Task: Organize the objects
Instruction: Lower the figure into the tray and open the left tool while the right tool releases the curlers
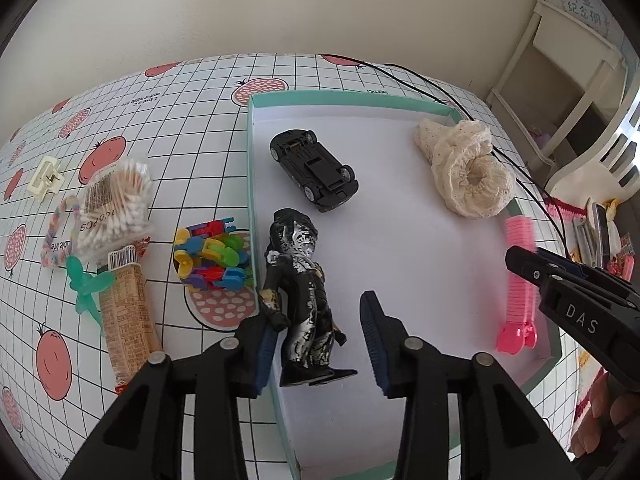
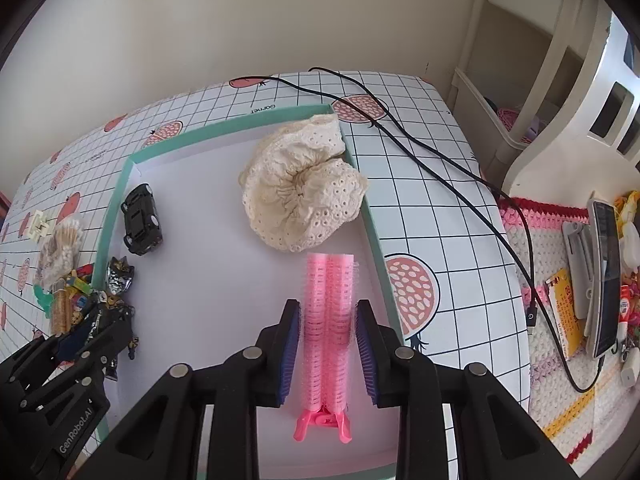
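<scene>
Figure feet behind left claw, hair clip blurred

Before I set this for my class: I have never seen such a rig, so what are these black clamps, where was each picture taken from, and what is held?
They are two hand-held grippers, each carrying a camera that looks along its fingers. In the left view, the left gripper stands open around a black-and-silver toy figure lying in a teal-rimmed box. In the right view, the right gripper is open astride a pink hair roller clip; nothing is gripped. The box also holds an overturned black toy car and a cream lace scrunchie. Cotton swabs lie outside.
</scene>
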Demonstrator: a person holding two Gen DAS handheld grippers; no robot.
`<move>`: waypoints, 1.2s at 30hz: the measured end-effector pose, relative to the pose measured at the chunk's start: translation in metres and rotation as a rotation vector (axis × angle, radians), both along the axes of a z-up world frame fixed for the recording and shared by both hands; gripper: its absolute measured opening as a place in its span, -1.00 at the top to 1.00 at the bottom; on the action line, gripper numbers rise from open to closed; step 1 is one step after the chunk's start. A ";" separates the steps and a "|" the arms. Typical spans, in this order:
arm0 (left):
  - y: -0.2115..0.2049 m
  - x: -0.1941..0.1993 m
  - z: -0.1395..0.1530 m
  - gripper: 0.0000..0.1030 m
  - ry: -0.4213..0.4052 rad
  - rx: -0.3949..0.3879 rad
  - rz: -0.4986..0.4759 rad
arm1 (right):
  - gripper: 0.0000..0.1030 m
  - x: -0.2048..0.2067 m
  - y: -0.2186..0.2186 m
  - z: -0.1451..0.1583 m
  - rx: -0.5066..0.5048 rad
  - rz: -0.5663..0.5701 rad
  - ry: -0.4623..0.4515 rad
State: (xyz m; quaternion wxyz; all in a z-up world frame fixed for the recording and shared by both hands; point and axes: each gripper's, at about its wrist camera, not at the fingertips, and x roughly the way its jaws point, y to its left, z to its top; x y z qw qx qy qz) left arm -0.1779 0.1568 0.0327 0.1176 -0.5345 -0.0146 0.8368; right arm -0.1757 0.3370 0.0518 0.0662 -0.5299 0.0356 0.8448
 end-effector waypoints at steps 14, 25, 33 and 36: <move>-0.007 -0.001 0.052 0.14 0.073 0.071 0.020 | 0.35 0.007 0.000 0.039 -0.041 0.000 0.078; -0.026 -0.004 0.062 0.12 0.101 0.071 0.068 | 0.35 0.008 -0.007 0.035 -0.027 0.021 0.052; -0.046 -0.009 0.044 -0.15 0.052 0.022 0.147 | -0.01 0.009 -0.013 0.016 0.005 0.036 0.000; -0.052 -0.009 0.044 -0.39 0.057 0.017 0.171 | -0.29 0.010 -0.014 0.015 0.006 0.040 -0.003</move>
